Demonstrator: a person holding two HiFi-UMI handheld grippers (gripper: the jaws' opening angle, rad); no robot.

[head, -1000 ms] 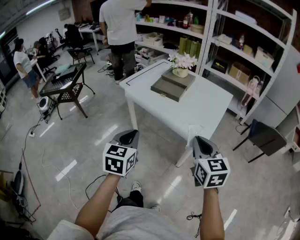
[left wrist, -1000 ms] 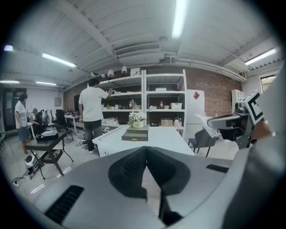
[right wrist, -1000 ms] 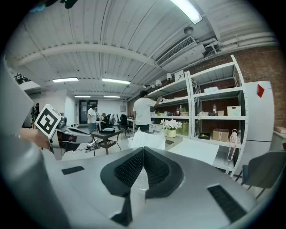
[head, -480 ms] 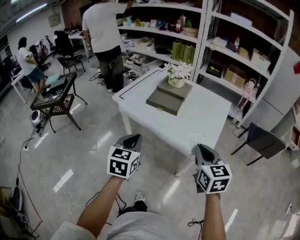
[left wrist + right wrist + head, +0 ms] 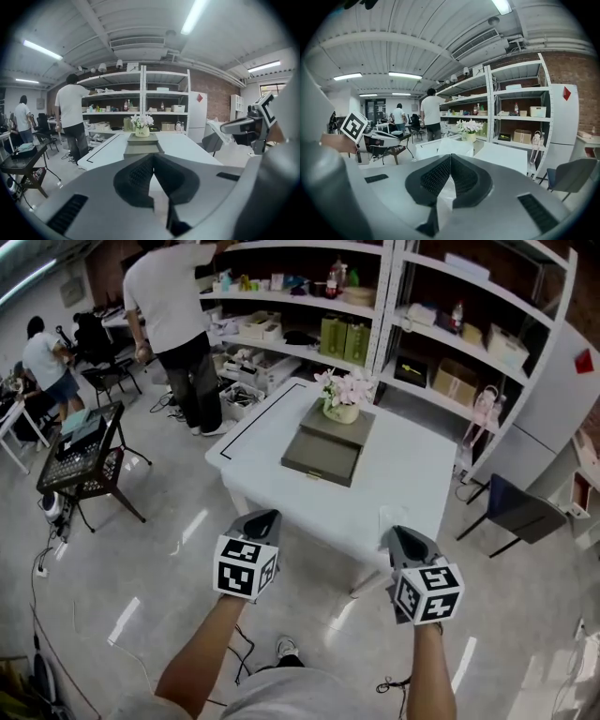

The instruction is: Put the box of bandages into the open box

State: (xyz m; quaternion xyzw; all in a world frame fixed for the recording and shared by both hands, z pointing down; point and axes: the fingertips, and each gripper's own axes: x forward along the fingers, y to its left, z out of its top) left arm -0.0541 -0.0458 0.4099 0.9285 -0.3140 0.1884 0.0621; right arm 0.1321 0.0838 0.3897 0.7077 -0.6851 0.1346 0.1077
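Note:
A flat grey box (image 5: 322,454) lies on the white table (image 5: 403,474), with a pot of pale flowers (image 5: 342,399) on its far part. A small white object (image 5: 388,517) stands at the table's near right corner; it is too small to tell whether it is the bandage box. My left gripper (image 5: 265,516) and right gripper (image 5: 395,533) hang over the floor, short of the table's near edge, both shut and empty. The left gripper view has the jaws (image 5: 152,157) closed below the grey box (image 5: 143,149). In the right gripper view the closed jaws (image 5: 450,158) sit under the white object (image 5: 454,146).
A person in a white shirt (image 5: 173,315) stands at the white shelving (image 5: 422,343) behind the table. A black cart (image 5: 80,460) is at the left, a dark chair (image 5: 520,507) at the right. Cables (image 5: 56,549) lie on the glossy floor.
The whole view has come closer to the table and swung right. The person at the shelves has shifted left in the picture. Both grippers keep their pose and stay shut.

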